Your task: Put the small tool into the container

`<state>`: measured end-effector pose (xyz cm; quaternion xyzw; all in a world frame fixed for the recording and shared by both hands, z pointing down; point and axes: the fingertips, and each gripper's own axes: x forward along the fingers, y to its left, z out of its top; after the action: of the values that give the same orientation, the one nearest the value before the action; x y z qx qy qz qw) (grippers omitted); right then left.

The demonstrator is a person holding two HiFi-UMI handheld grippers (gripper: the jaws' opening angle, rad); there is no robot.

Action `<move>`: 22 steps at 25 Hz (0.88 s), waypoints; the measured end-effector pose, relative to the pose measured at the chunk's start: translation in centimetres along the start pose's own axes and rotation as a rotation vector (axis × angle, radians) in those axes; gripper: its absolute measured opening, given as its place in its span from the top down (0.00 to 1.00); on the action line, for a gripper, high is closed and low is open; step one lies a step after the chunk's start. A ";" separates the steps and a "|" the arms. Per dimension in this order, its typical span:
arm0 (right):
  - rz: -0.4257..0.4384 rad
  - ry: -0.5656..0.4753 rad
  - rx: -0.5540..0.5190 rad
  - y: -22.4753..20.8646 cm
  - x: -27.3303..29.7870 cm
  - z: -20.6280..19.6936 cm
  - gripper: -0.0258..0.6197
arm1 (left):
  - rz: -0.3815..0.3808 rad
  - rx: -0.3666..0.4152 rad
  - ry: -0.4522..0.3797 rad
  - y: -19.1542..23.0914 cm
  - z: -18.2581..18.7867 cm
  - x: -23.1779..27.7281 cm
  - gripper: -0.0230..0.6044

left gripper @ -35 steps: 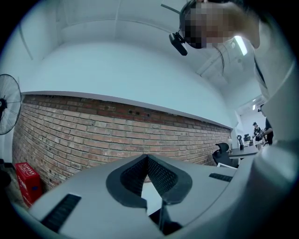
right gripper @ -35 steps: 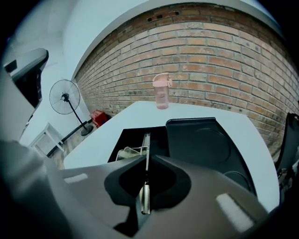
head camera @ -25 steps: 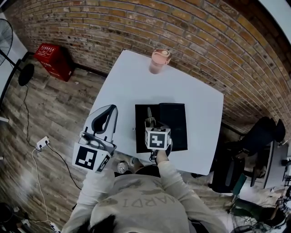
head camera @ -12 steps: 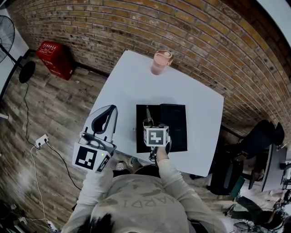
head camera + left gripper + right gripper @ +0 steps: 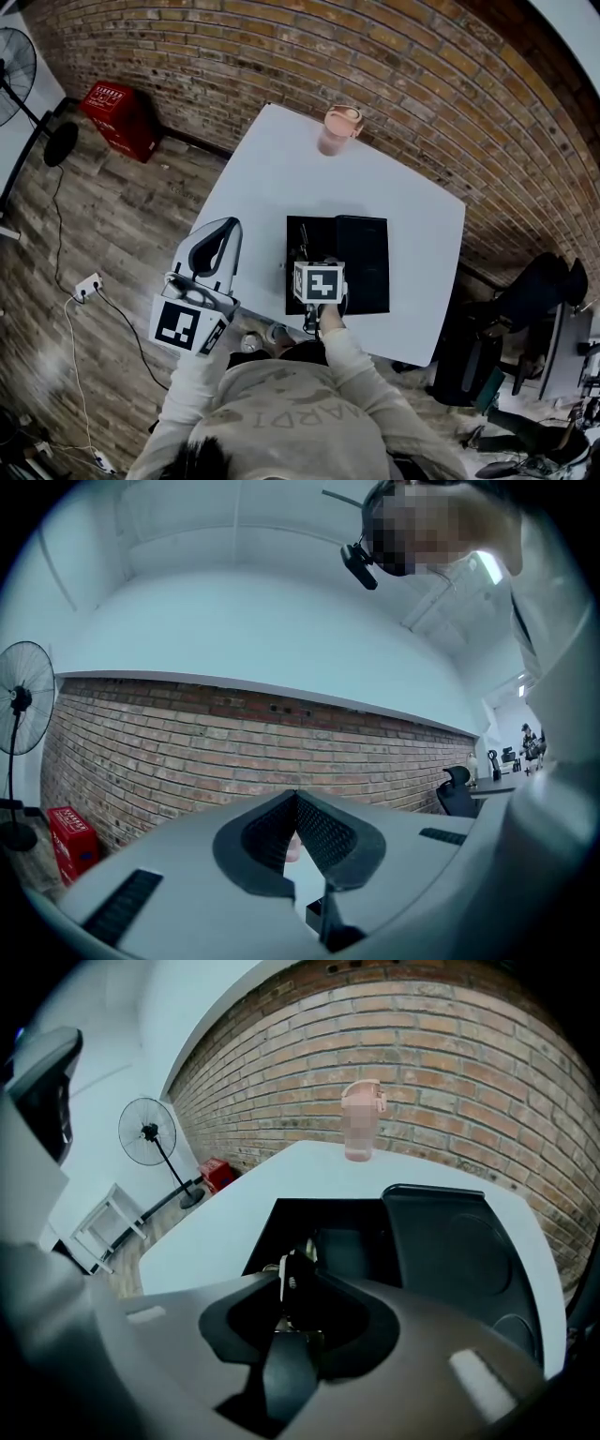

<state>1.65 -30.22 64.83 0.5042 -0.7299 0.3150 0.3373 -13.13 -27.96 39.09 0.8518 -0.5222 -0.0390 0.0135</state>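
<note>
A black container (image 5: 298, 231) lies open on the white table (image 5: 262, 178), its lid (image 5: 364, 267) folded out to the right. My right gripper (image 5: 307, 251) hovers over the container's left half. Its jaws are opening, with a small dark tool (image 5: 287, 1275) standing upright between them and room on either side. In the right gripper view the container's tray (image 5: 281, 1225) and lid (image 5: 450, 1241) lie just ahead of the right gripper (image 5: 298, 1299). My left gripper (image 5: 228, 225) is held off the table's left edge, shut on nothing, and the left gripper (image 5: 296, 803) faces the brick wall.
A pink bottle (image 5: 337, 129) stands at the table's far edge, also the pink bottle (image 5: 361, 1119). On the wooden floor at left are a red crate (image 5: 120, 117) and a fan (image 5: 19, 70). A dark office chair (image 5: 544, 281) stands to the right.
The right gripper has drawn slightly nearer to me over the container's left half, and less of the tool shows beyond it. The left gripper has stayed put.
</note>
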 end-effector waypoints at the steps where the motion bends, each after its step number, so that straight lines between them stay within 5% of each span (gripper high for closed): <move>1: 0.002 -0.003 0.007 0.0 0.0 0.0 0.79 | 0.001 -0.001 0.000 0.1 0.0 -0.1 0.96; 22: 0.119 -0.094 0.103 1.5 0.6 -0.5 0.67 | -0.010 0.003 0.014 0.4 -0.1 -1.4 0.96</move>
<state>0.20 -29.69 65.48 0.4910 -0.7564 0.3475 0.2571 -14.12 -26.89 39.30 0.8547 -0.5178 -0.0323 0.0158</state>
